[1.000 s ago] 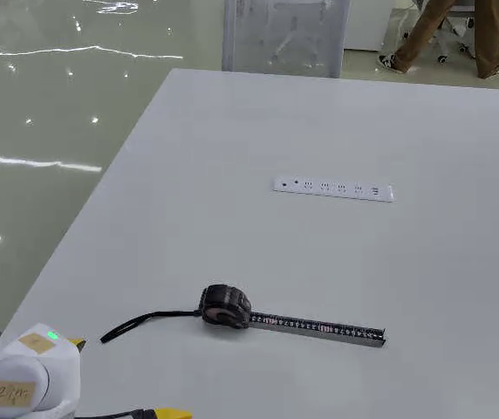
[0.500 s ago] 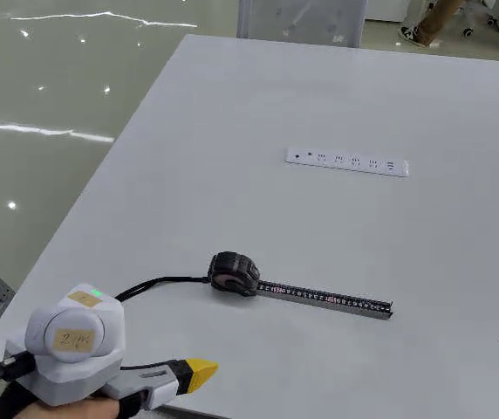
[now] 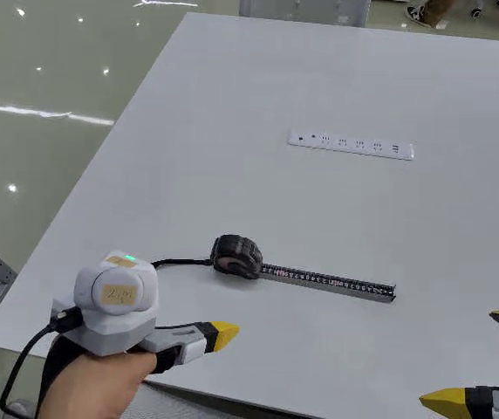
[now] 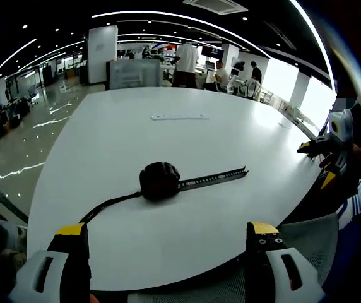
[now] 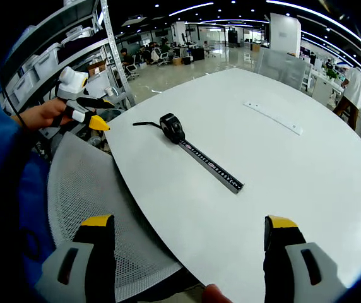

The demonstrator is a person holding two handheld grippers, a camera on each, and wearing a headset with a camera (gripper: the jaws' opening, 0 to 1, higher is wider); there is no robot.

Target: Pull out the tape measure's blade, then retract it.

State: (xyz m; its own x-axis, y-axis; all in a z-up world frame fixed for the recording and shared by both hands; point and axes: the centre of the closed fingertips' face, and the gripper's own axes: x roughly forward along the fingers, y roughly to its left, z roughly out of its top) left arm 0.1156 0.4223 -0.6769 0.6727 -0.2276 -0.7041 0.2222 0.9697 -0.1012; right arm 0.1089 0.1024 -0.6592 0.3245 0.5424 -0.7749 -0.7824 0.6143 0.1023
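1. Lying on the white table point(image 3: 232, 131), the black round tape measure point(image 3: 236, 257) has its blade point(image 3: 328, 282) extended.
2. Both empty, the left gripper point(image 4: 168, 230) and right gripper point(image 5: 190, 222) gape wide.
3. Right gripper view adds a grey mesh chair point(image 5: 79, 189).

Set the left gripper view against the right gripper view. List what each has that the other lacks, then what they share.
Left gripper view's own: the right gripper, held at the table's right edge with its jaws apart.
Right gripper view's own: the left gripper, held in a hand off the table's edge, with storage shelves behind it.
Shared: the white table; the tape measure lying on it untouched, its blade pulled out and its strap trailing; the power strip beyond.
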